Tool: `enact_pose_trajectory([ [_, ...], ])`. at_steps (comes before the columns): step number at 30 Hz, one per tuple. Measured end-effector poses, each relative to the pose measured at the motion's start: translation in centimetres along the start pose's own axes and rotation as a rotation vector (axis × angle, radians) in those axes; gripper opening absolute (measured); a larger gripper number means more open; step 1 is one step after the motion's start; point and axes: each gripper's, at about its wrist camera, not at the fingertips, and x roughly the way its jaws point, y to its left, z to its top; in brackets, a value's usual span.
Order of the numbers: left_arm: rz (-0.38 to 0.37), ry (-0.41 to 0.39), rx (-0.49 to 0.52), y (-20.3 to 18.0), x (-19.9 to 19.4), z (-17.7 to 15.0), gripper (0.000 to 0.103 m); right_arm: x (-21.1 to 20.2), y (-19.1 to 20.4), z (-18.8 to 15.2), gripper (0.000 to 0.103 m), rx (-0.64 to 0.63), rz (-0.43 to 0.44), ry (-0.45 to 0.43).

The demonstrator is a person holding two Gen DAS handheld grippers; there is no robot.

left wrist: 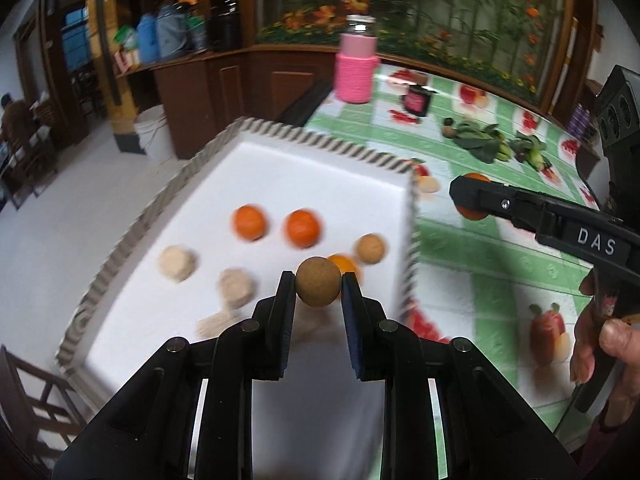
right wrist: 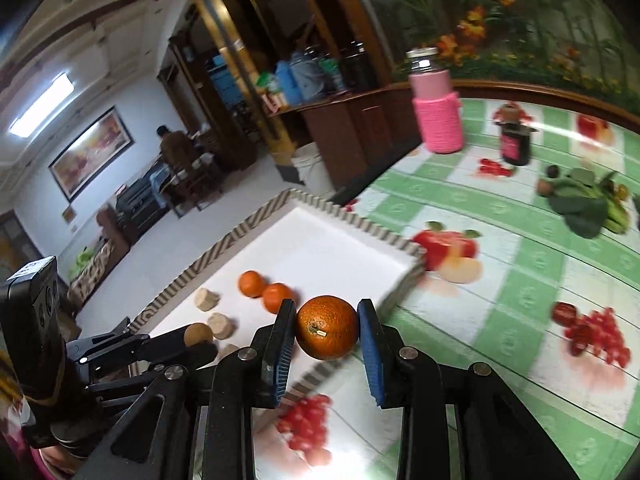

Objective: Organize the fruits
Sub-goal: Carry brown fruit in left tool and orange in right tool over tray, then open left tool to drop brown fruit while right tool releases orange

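Note:
My left gripper [left wrist: 318, 286] is shut on a round brown fruit [left wrist: 318, 281] above the near right part of a white tray [left wrist: 280, 184]. The tray holds two oranges [left wrist: 249, 222] [left wrist: 302, 228], a third orange [left wrist: 344, 263] partly hidden behind the held fruit, a brown fruit [left wrist: 371, 249] and pale beige lumps [left wrist: 177, 263]. In the right wrist view my right gripper [right wrist: 326, 330] is shut on an orange [right wrist: 327, 327] over the tray's [right wrist: 320, 240] right corner. That gripper [left wrist: 460, 196] also shows at the right of the left wrist view, with a hand [left wrist: 600, 340] on its handle.
The tray lies on a table with a green checked cloth [right wrist: 520, 280] printed with fruit. Farther back stand a pink-sleeved bottle [left wrist: 356, 66], a small dark jar [left wrist: 416, 100] and a heap of leafy greens [left wrist: 492, 142]. Beyond the table's left edge lie floor and wooden cabinets [left wrist: 208, 80].

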Motion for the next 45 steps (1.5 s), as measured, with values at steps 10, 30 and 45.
enact_pose_trajectory([
  [10,0.025,0.030,-0.056,3.3,0.6,-2.4,0.023,4.7,1.5,0.0,0.030,-0.024,-0.011,0.083],
  [30,0.019,0.039,-0.026,2.0,2.2,-3.1,0.023,9.0,0.3,0.7,0.030,-0.031,-0.082,0.149],
  [45,0.037,0.021,-0.024,1.7,2.2,-3.3,0.023,10.0,1.2,0.7,0.031,-0.079,-0.109,0.170],
])
